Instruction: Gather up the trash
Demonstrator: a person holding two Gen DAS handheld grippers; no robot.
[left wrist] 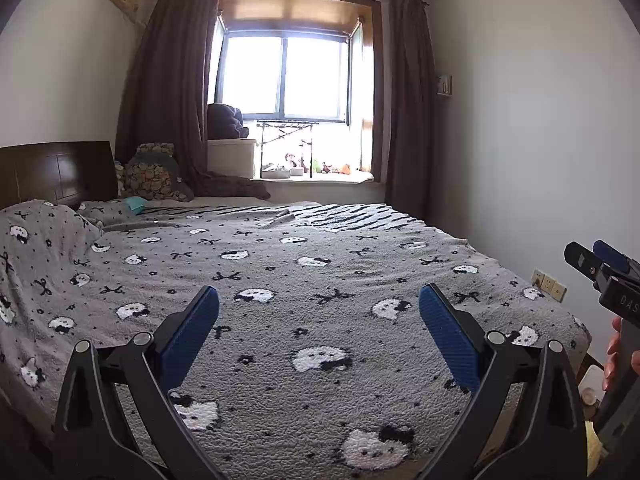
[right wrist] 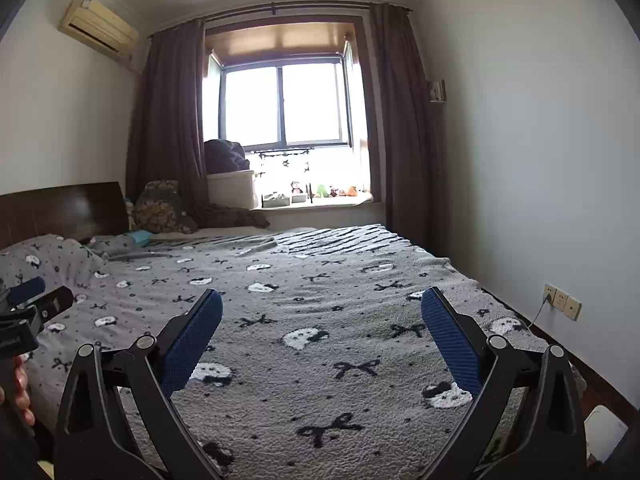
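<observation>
From the left wrist view, the left gripper [left wrist: 319, 312] is hovering above the bed [left wrist: 304, 280], its blue pads spread wide with nothing between them. The grey blanket [left wrist: 280, 360] with white animal faces and black bows is covering the mattress. At the right edge the right gripper [left wrist: 596, 264] is showing side-on — whether its tongs are released or clenched I cannot tell from here. No trash is discernible on the bed in this view.

From the right wrist view, the right gripper [right wrist: 322, 314] is likewise gaping wide and holding nothing above the blanket [right wrist: 320, 380]. The left gripper [right wrist: 40, 300] is poking in at the left edge. Beyond the bed, the window [right wrist: 282, 104] is glowing between dark curtains [right wrist: 168, 120] — small toys are sitting on the sill [right wrist: 320, 200].
</observation>
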